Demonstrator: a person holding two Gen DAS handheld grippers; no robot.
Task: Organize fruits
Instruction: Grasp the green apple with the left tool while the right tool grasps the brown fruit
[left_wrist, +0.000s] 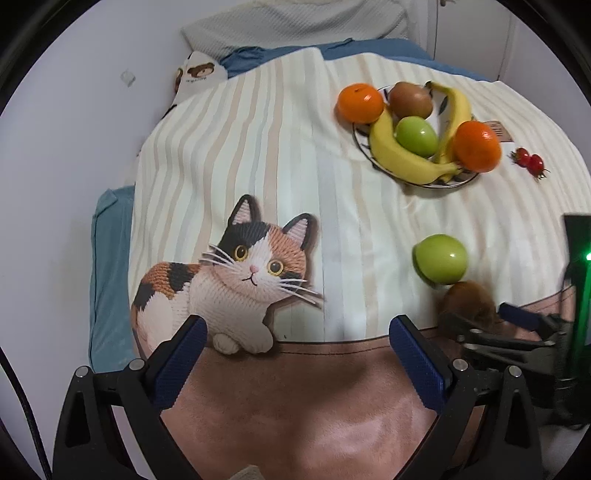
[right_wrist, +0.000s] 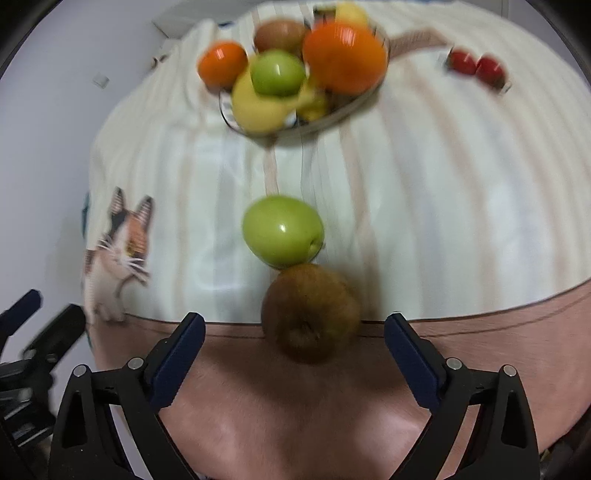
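A plate (left_wrist: 460, 181) on the striped blanket holds two oranges (left_wrist: 360, 102), bananas (left_wrist: 402, 157), a kiwi (left_wrist: 410, 99) and a green apple (left_wrist: 416, 136). A loose green apple (left_wrist: 440, 259) (right_wrist: 282, 230) lies on the blanket with a brown kiwi (left_wrist: 467, 301) (right_wrist: 310, 314) touching its near side. Two strawberries (left_wrist: 529, 161) (right_wrist: 476, 68) lie right of the plate. My left gripper (left_wrist: 297, 341) is open and empty above the cat picture's edge. My right gripper (right_wrist: 295, 341) is open, its jaws either side of the kiwi without touching; it also shows in the left wrist view (left_wrist: 491, 325).
A calico cat picture (left_wrist: 236, 280) is printed on the blanket at the left. A pink-brown blanket band (left_wrist: 314, 398) runs along the near edge. A white wall (left_wrist: 55, 166) is at the left, pillows (left_wrist: 295, 29) at the far end.
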